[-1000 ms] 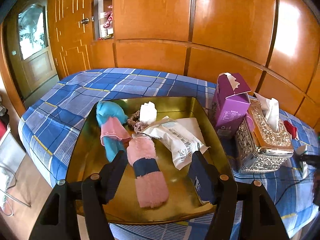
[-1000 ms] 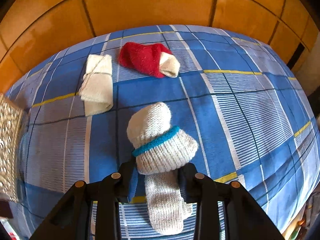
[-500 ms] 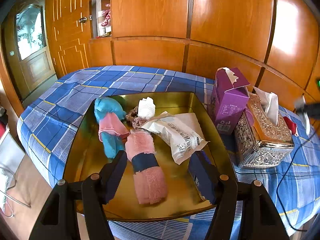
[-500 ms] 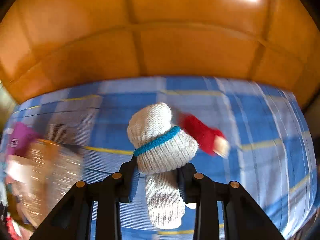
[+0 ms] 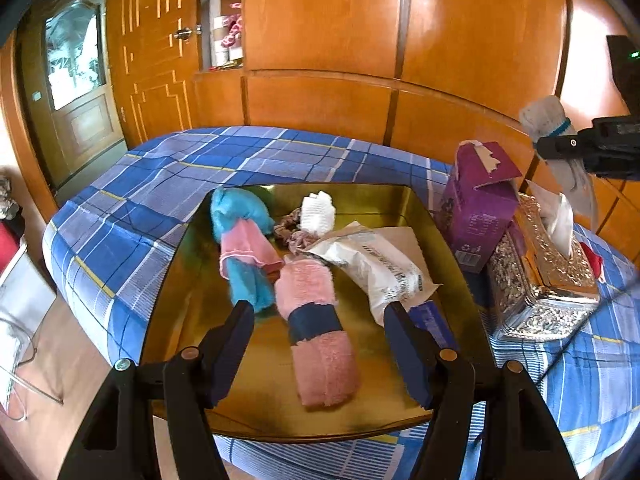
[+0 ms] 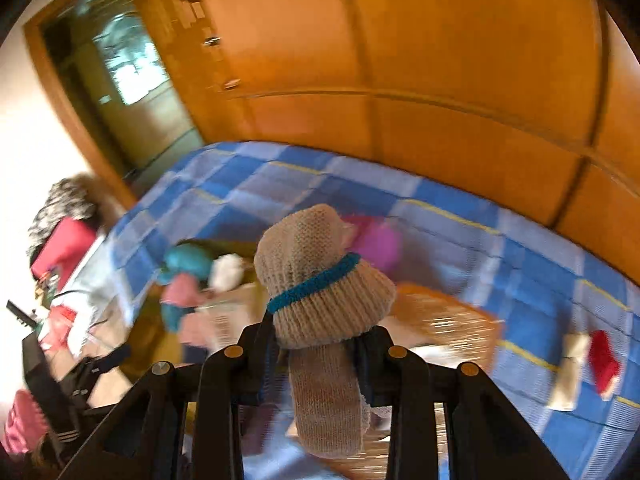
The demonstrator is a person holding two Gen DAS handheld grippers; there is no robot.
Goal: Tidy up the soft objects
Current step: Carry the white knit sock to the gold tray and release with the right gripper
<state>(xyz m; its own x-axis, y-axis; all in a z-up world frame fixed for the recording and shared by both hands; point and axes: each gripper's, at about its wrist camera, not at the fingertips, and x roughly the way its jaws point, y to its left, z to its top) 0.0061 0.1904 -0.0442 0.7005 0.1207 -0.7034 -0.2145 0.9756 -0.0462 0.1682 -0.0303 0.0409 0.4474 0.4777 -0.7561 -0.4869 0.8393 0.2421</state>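
A beige knitted sock roll (image 6: pixel 320 280) with a teal band is clamped in my right gripper (image 6: pixel 316 344), which is shut on it and held in the air over the bed. The left wrist view shows that gripper (image 5: pixel 560 146) and the sock roll (image 5: pixel 546 116) high at the right, above the tissue boxes. My left gripper (image 5: pixel 319 308) hangs open over the gold tray (image 5: pixel 400 200), its fingers either side of a pink roll with a navy band (image 5: pixel 316 320), apart from it. Also in the tray are a teal-and-pink roll (image 5: pixel 240 240), a small white roll (image 5: pixel 318 212), a scrunchie (image 5: pixel 292 228) and a white packet (image 5: pixel 376 264).
A purple tissue box (image 5: pixel 480 208) and a silver embossed tissue box (image 5: pixel 540 280) stand right of the tray on the blue plaid bed (image 5: pixel 160 184). A red sock (image 6: pixel 604 360) and a cream folded cloth (image 6: pixel 570 372) lie further right. Wooden panels back the bed; floor lies left.
My right gripper has lifted the sock roll off the bed and swung left toward the tray, rolling as it went. The left gripper has stayed in place, still open.
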